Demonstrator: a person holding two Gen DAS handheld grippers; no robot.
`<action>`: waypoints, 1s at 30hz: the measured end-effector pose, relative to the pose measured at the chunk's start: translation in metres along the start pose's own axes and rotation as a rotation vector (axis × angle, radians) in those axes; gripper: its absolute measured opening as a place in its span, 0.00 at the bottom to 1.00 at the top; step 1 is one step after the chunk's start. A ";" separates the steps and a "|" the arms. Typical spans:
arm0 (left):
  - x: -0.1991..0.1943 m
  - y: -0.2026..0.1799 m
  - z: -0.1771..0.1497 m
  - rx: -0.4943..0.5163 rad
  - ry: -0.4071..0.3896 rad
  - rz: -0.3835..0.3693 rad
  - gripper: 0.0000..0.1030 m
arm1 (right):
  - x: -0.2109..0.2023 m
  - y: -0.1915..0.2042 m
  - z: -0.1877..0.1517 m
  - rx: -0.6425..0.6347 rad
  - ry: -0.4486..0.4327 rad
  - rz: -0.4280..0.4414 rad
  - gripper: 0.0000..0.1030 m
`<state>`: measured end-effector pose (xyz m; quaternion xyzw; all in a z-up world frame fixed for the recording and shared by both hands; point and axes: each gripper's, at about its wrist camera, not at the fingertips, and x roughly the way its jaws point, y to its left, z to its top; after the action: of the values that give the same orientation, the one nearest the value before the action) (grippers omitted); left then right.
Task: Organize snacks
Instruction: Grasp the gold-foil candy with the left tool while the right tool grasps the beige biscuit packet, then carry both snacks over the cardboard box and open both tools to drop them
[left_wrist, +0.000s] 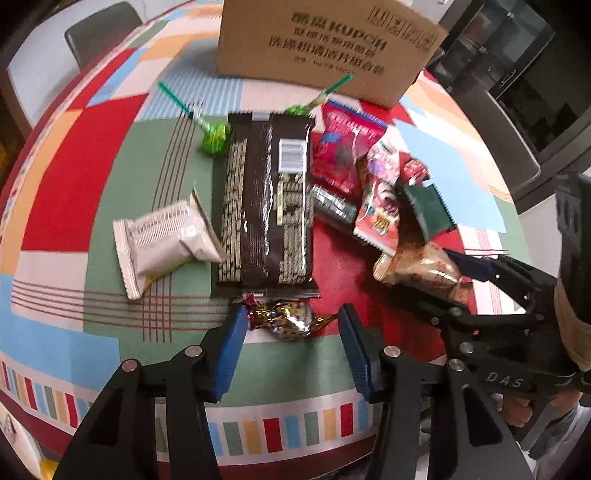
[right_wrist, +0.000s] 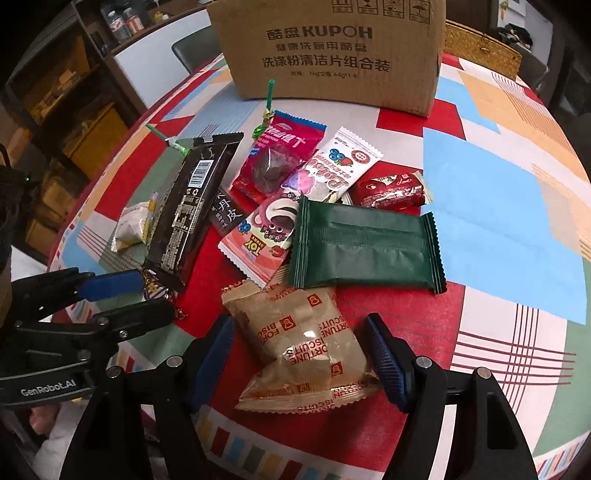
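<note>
Snacks lie on a patchwork tablecloth (left_wrist: 110, 177) before a cardboard box (left_wrist: 325, 44). My left gripper (left_wrist: 291, 328) is open with a gold foil candy (left_wrist: 284, 319) between its fingertips. A long black packet (left_wrist: 269, 206), a white packet (left_wrist: 166, 240) and two green lollipops (left_wrist: 216, 136) lie beyond it. My right gripper (right_wrist: 299, 354) is open around a tan Fortune Biscuits packet (right_wrist: 306, 343), its pads beside the packet's edges. Beyond lie a green packet (right_wrist: 364, 247), a pink Lotso packet (right_wrist: 295, 199), a red packet (right_wrist: 277, 158) and a small red candy (right_wrist: 391, 190).
The cardboard box (right_wrist: 332, 48) stands at the table's far side. Dark chairs (left_wrist: 103, 29) and shelves (right_wrist: 66, 92) surround the round table. The left gripper shows at the lower left of the right wrist view (right_wrist: 110, 286). The table's front edge (left_wrist: 295, 435) is close below both grippers.
</note>
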<state>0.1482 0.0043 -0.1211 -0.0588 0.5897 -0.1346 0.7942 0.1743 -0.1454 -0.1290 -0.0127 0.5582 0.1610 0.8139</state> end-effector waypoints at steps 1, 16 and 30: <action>-0.001 0.000 0.000 0.000 -0.007 0.001 0.48 | 0.001 0.000 0.000 0.002 0.000 -0.001 0.70; 0.000 -0.003 -0.003 0.014 -0.016 -0.057 0.29 | -0.001 0.005 -0.003 -0.018 -0.010 -0.031 0.46; -0.034 -0.018 -0.015 0.079 -0.137 -0.041 0.30 | -0.030 0.018 -0.017 -0.021 -0.070 0.001 0.44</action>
<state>0.1220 -0.0026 -0.0895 -0.0487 0.5270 -0.1698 0.8313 0.1444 -0.1387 -0.1050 -0.0154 0.5275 0.1676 0.8327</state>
